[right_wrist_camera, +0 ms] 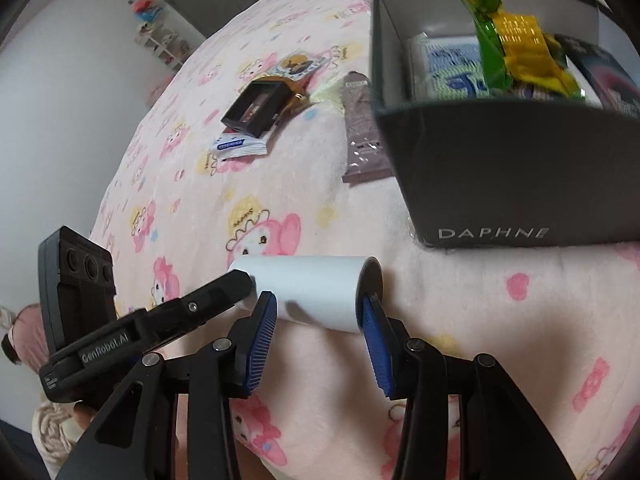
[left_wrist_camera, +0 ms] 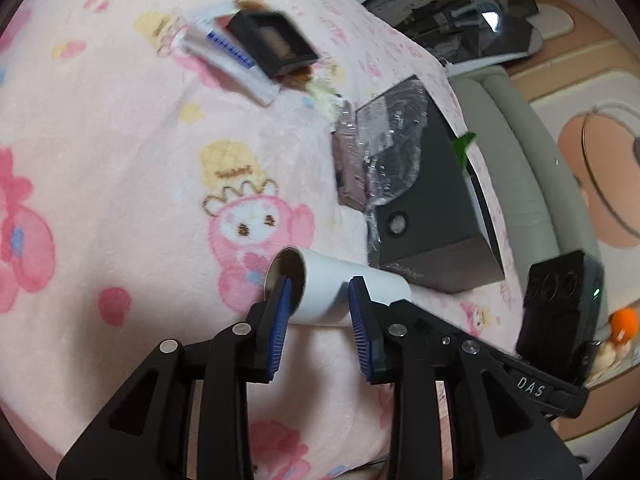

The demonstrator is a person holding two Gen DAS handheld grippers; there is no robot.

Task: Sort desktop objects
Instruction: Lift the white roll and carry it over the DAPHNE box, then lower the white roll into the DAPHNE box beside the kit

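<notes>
A white paper roll (left_wrist_camera: 340, 286) lies on its side on the pink cartoon blanket (left_wrist_camera: 120, 200), in front of a dark grey DAPHNE box (left_wrist_camera: 436, 216). My left gripper (left_wrist_camera: 320, 304) is open, its fingers straddling one end of the roll. My right gripper (right_wrist_camera: 318, 312) is open around the other end of the roll (right_wrist_camera: 312, 288). The box (right_wrist_camera: 500, 172) holds a green and yellow snack bag (right_wrist_camera: 516, 44) and other packets. A black compact case (right_wrist_camera: 258, 108) lies on a white tissue pack (right_wrist_camera: 240, 146) further back. A brown pouch (right_wrist_camera: 364, 136) lies beside the box.
The left gripper's body and camera (right_wrist_camera: 80, 292) reach in from the left in the right wrist view. The right gripper's camera block (left_wrist_camera: 560, 312) shows in the left wrist view. A grey sofa edge (left_wrist_camera: 520, 160) and floor lie beyond the blanket.
</notes>
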